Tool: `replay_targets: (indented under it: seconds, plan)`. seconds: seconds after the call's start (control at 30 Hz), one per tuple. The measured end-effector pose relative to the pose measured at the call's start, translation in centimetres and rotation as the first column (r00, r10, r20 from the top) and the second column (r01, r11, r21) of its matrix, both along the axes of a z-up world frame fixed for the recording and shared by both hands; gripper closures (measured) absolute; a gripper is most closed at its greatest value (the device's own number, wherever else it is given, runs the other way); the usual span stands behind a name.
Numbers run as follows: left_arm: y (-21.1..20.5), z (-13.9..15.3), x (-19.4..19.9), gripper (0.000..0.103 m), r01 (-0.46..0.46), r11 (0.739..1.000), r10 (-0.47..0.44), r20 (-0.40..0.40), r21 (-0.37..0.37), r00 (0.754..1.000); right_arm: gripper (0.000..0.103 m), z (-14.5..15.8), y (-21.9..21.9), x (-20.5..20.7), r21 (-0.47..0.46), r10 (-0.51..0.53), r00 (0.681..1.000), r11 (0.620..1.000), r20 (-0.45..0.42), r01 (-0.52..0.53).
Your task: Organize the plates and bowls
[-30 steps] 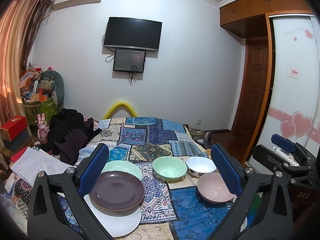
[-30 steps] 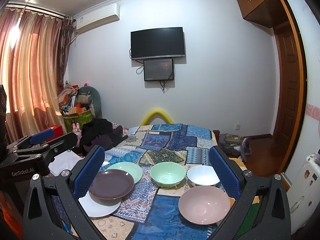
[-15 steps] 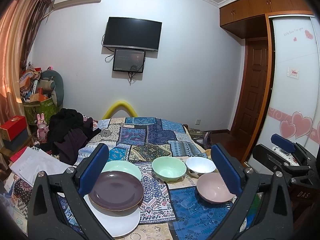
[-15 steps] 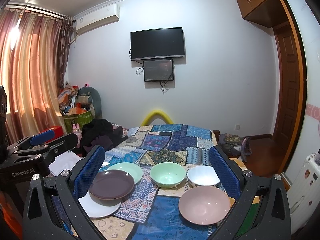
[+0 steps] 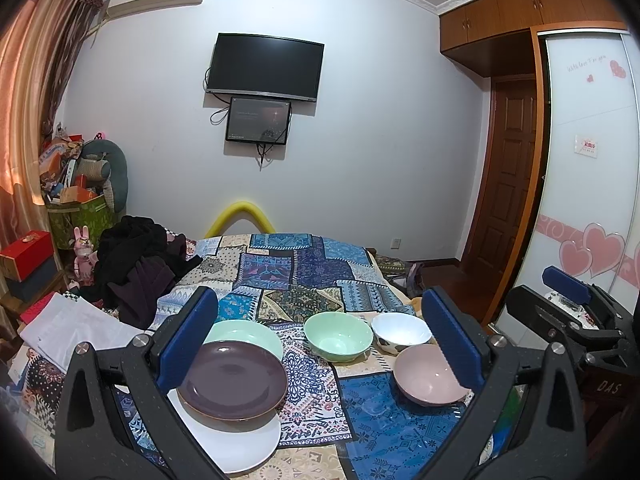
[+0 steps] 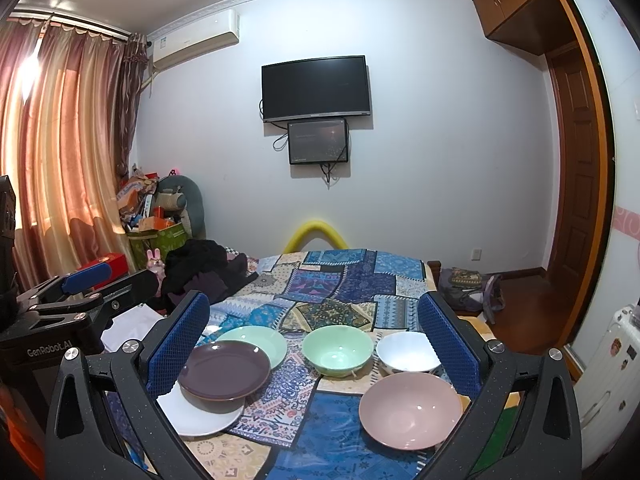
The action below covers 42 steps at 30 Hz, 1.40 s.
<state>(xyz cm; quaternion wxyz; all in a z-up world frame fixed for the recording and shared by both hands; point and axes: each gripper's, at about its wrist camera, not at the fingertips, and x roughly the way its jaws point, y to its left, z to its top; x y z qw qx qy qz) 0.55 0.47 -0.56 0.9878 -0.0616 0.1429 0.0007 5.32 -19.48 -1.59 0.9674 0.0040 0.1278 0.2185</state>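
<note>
On a patchwork cloth lie a dark purple plate, overlapping a white plate in front and a pale green plate behind. To their right stand a green bowl, a white bowl and a pink bowl. My left gripper is open and empty, held above the near edge. My right gripper is open and empty too.
A heap of dark clothes and white papers lie left of the dishes. A wardrobe and a door stand at the right. The other gripper shows at each view's edge, at the right and at the left.
</note>
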Motion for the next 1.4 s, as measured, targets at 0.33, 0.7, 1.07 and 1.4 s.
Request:
replay_targets:
  seconds: [0.33,0.7,1.07,1.4]
  plan:
    - [-0.2,-0.2,0.0,0.0,0.003,1.0,-0.003,0.001,-0.001,1.0,0.0,-0.2,0.0,0.0,0.0,0.001,1.0,1.0,0.0,-0.001]
    - [0.4,-0.6,0.2,0.0,-0.003,1.0,0.003,-0.008,-0.012,1.0,0.0,-0.8,0.6,0.8,-0.007,0.009,1.0,1.0,-0.029,-0.009]
    - [3.9,-2.8,2.9,0.0,-0.045,0.998,0.041,-0.08,-0.043,0.996,0.0,-3.5,3.8,4.1,-0.045,0.051,0.99,0.997,-0.129,-0.058]
    - [10.4,-7.8,7.6,0.0,-0.11,0.991,0.09,-0.241,-0.07,0.966,0.0,-7.4,8.0,8.5,-0.094,0.097,0.959,0.988,-0.268,-0.126]
